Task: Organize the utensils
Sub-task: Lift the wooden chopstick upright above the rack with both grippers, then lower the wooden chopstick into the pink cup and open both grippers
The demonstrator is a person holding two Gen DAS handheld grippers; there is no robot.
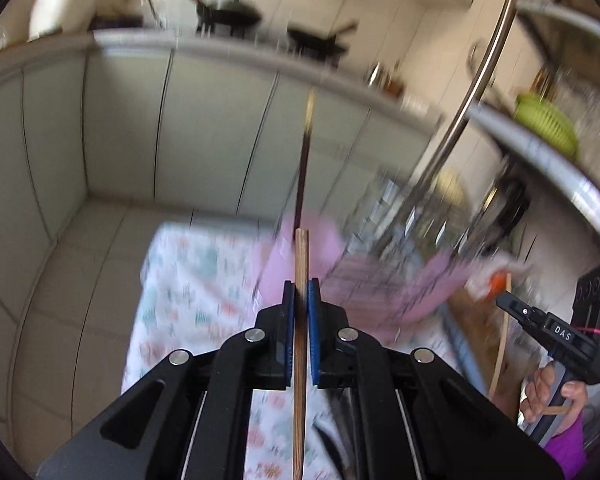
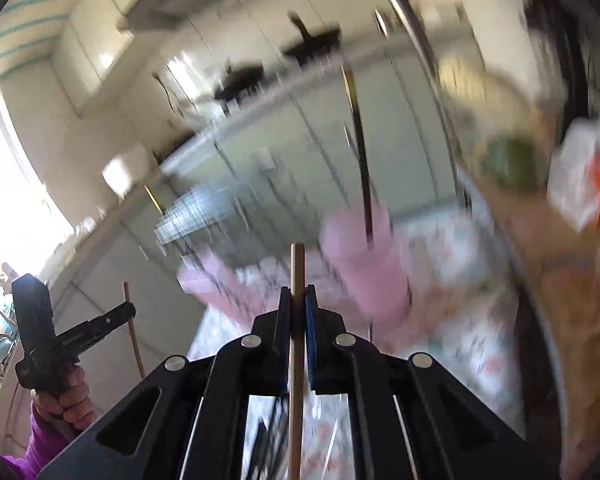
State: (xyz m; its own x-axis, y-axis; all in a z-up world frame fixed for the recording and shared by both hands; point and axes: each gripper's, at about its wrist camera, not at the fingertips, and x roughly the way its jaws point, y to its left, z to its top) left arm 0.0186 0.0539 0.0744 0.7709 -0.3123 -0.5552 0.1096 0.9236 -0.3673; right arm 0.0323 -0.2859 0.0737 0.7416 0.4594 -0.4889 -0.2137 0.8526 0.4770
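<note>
Wooden chopstick point(image 1: 301, 320) in each clamped jaws; pink holder point(image 1: 300, 256), probably, blurred ahead, dark chopstick point(image 1: 303, 168) upright

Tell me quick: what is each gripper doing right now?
Left gripper: closed on a wooden chopstick.
Right gripper: closed on another wooden chopstick.

Left wrist view: looks forward and down along its own fingers, close above the floral cloth point(image 1: 188, 280). Right wrist view: same manner, tilted. Shared: pink rack point(image 1: 372, 280), far counter point(image 1: 228, 46) with pans, each other's hand-held gripper at frame edge.
</note>
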